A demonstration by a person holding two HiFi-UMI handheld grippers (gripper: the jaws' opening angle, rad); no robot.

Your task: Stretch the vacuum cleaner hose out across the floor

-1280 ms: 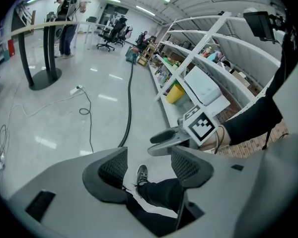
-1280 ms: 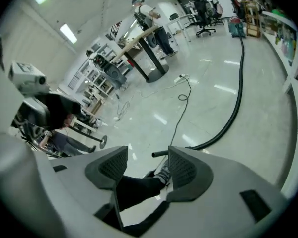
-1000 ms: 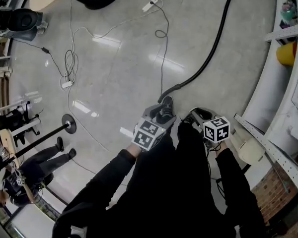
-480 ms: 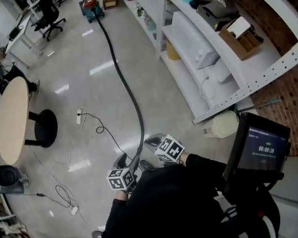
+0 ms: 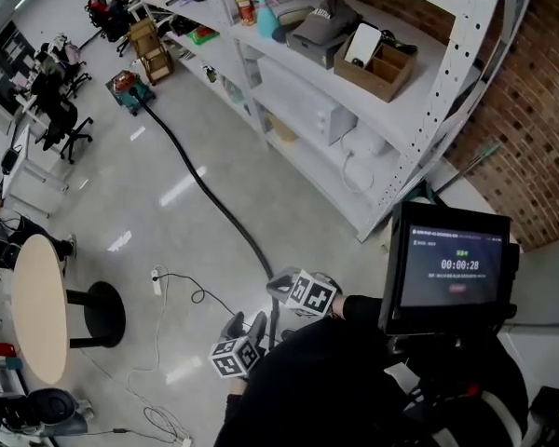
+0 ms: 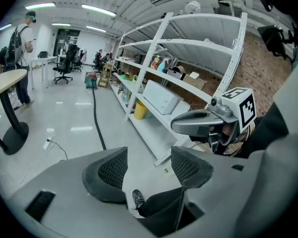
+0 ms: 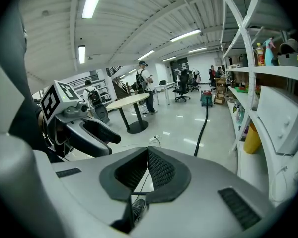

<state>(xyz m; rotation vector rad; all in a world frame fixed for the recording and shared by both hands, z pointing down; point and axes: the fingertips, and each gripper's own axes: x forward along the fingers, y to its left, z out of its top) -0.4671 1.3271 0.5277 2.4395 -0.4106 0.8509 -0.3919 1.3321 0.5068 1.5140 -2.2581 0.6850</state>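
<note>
The hose (image 5: 200, 186) is black and looks ribbed. It is probably light and bendy but springy, so it may curl back or twist when let go, and a hard pull could drag the vacuum cleaner (image 5: 128, 89) along with it. The best place to grip is probably close to its free end, where a cuff would be stiffer than the soft ribs. In the head view it already lies in a long, gently curved line on the floor. It runs from the vacuum cleaner at 11 o'clock, past the shelves (image 5: 391, 110), down toward 6 o'clock. There it passes out of sight just beside the right gripper (image 5: 281, 289), at that gripper's 11 o'clock. The right gripper's jaws are pressed together with nothing between them. The left gripper (image 5: 246, 325), at the right one's 7 o'clock, has its jaws wide apart and empty, with only floor and a shoe showing between them. Neither gripper touches the hose.
</note>
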